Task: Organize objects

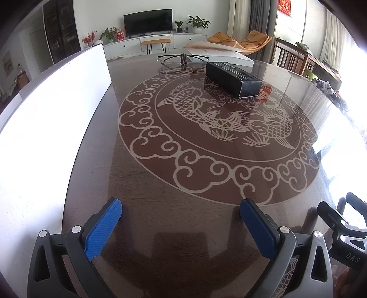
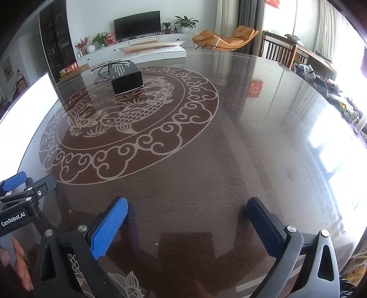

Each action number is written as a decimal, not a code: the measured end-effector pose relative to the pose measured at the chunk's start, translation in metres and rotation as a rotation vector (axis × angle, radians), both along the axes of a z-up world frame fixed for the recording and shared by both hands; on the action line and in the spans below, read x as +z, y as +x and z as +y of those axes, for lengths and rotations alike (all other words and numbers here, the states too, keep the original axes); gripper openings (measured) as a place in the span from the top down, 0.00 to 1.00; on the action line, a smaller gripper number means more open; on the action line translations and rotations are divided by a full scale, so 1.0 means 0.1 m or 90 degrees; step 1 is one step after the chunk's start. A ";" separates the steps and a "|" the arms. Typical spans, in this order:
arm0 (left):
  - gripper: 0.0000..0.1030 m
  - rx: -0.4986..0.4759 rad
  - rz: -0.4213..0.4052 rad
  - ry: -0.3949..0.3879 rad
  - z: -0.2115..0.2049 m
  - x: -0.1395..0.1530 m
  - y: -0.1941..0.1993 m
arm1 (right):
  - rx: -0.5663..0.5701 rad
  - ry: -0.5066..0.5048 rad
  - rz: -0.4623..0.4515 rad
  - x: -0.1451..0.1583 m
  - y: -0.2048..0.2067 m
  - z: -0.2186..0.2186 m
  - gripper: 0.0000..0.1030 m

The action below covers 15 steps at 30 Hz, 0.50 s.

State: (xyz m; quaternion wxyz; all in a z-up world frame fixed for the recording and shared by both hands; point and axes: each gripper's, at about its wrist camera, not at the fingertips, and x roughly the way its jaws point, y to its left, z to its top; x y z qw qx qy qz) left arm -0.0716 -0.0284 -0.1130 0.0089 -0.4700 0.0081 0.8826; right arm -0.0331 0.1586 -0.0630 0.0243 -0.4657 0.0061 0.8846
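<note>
Behind the table [image 1: 160, 183] a living room is seen, with a television [image 1: 148, 21] on a long white cabinet [image 1: 156, 42], potted plants and an orange lounge chair [image 1: 250, 40]. Most of both views is filled by the dark glass-topped table, on which a large pale medallion of carp and scrolling clouds [image 1: 218, 128] is printed. A bright white board [image 1: 45, 114] is stood along the table's left side, and a flat white box [image 1: 220, 53] is laid at the far edge. Near the far side of the medallion a black box [image 1: 232, 79] with small white print is lying on the glass, well ahead of both sets of fingers. Just beyond it a pair of dark-framed glasses [image 1: 183, 58] is placed, close to the black box; whether the two touch cannot be told. The left gripper [image 1: 181, 213] is held low over the near table edge, its blue-padded fingers [image 1: 103, 231] spread wide with nothing between them. The right gripper [image 2: 187, 212] is held likewise, fingers wide apart and empty, just beside the left one. At the lower left of the right view, part of a hand [image 2: 18, 259] is seen on the left gripper's handle.
</note>
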 end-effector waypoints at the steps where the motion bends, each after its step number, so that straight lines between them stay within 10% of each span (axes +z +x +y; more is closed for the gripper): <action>1: 0.00 0.003 0.000 0.000 -0.01 0.00 -0.01 | 0.000 0.000 0.000 0.00 0.00 0.00 0.00; 15: 0.00 0.059 0.001 0.000 -0.21 -0.01 -0.16 | 0.000 0.000 0.000 0.00 0.00 0.00 0.00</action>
